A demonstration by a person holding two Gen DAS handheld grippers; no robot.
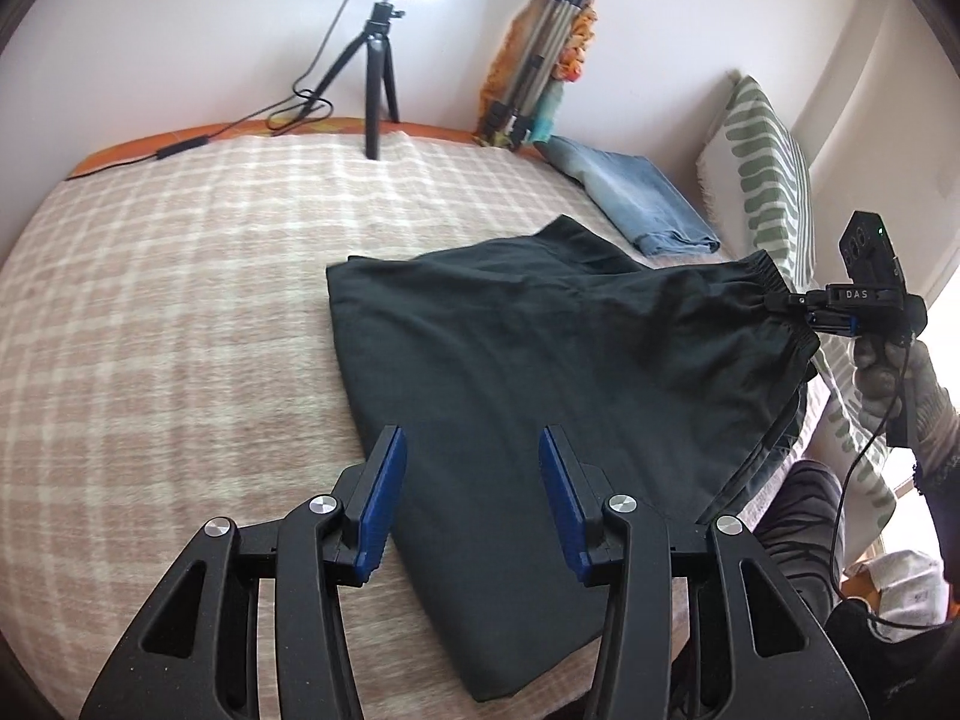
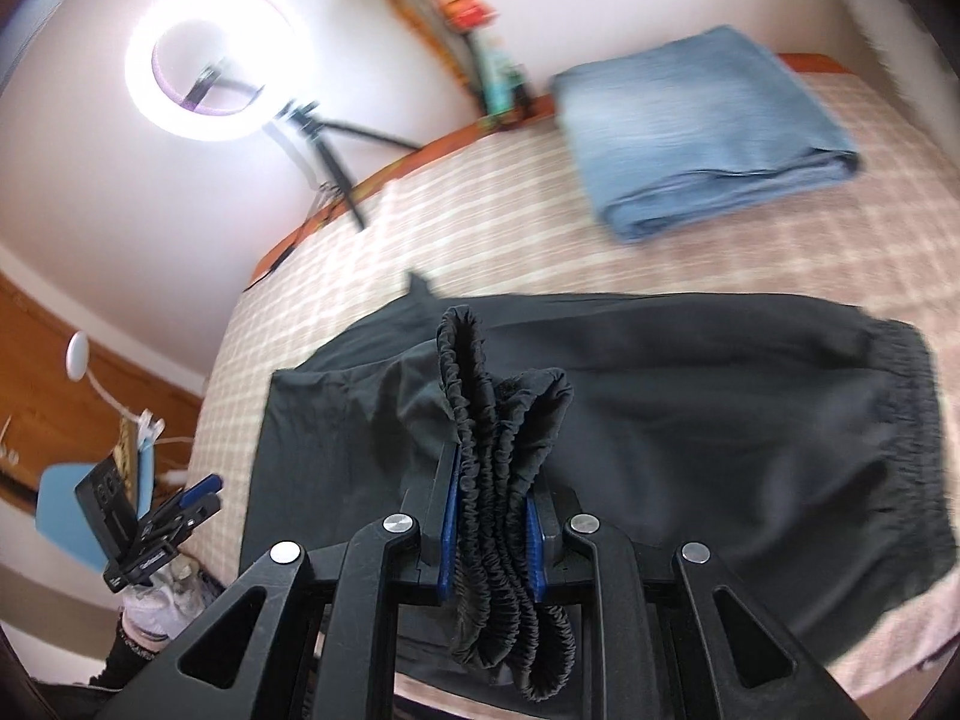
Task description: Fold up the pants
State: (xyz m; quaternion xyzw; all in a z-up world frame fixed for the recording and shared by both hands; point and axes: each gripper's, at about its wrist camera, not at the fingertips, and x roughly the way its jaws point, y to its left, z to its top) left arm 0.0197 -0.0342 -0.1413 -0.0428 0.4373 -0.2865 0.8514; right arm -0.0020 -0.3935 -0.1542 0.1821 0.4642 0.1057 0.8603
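Black pants (image 1: 480,372) half-folded on bed.

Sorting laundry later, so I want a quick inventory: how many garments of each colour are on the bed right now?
Black pants: 1, waistband clamped in the right gripper
Blue folded jeans: 1, lying near the wall
Total: 2 garments

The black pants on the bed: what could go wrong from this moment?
1. Only the right tongs grip the bunched elastic waistband; it may slip or fold unevenly.
2. The left tongs stand open over the black pants, so the lower layer may drag.
3. The pants could disturb the folded jeans nearby.
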